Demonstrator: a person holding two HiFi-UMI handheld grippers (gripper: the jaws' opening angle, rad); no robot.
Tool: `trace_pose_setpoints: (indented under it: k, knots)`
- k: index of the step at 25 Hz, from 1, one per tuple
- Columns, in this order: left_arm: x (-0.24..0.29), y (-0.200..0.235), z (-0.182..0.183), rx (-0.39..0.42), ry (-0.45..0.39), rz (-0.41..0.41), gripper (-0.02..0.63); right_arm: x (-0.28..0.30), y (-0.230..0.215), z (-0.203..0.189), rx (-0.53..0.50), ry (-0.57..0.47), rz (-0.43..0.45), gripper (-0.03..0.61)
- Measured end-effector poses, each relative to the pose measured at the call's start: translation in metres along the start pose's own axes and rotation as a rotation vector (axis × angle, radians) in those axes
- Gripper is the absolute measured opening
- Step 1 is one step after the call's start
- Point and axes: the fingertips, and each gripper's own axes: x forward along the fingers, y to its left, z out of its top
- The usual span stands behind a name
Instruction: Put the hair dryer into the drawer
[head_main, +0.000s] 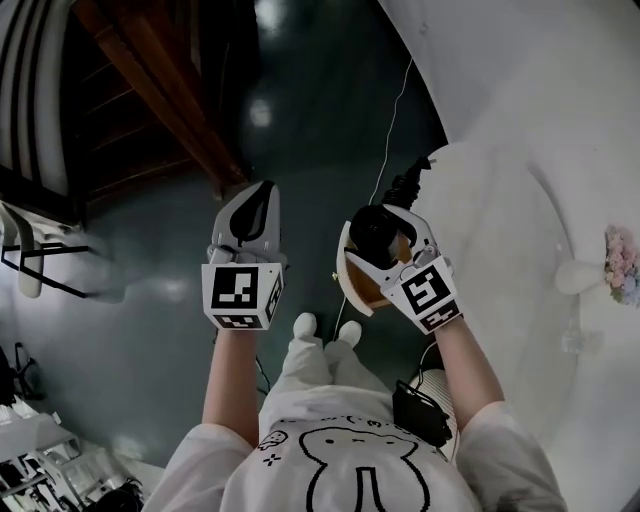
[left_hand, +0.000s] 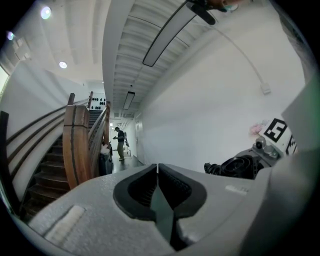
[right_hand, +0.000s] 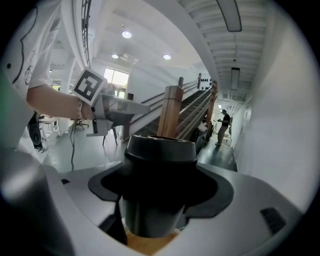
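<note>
Fingers (right_hand: 212, 189) of right gripper (right_hand: 160, 186) clasp, seemingly, hair dryer (right_hand: 159, 150).

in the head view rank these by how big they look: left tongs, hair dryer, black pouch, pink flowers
1. left tongs
2. hair dryer and black pouch: about alike, and the dryer is partly hidden
3. pink flowers, cut off by the frame edge

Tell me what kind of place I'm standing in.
Probably an indoor hall or lobby, perhaps in an office building: a wooden staircase rises beside a long corridor, strip lights run overhead, and the floor is dark and glossy.
</note>
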Motion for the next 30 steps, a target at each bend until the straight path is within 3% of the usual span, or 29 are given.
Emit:
trace_pose_setpoints:
  k: [5, 11, 21, 30]
  knots:
    - [0.005, 0.007, -0.007, -0.006, 0.017, -0.009, 0.021, 0.019, 0.015, -0.033, -0.049, 0.105, 0.108, 0.364]
    - [0.008, 0.010, -0.023, -0.010, 0.054, -0.018, 0.021, 0.037, 0.025, -0.078, -0.079, 0.227, 0.178, 0.364]
    - [0.002, 0.017, -0.049, -0.023, 0.111, -0.017, 0.021, 0.054, 0.057, -0.143, -0.004, 0.369, 0.281, 0.364]
    - [-0.005, 0.026, -0.060, -0.036, 0.133, -0.009, 0.021, 0.055, 0.058, -0.192, 0.183, 0.477, 0.235, 0.364]
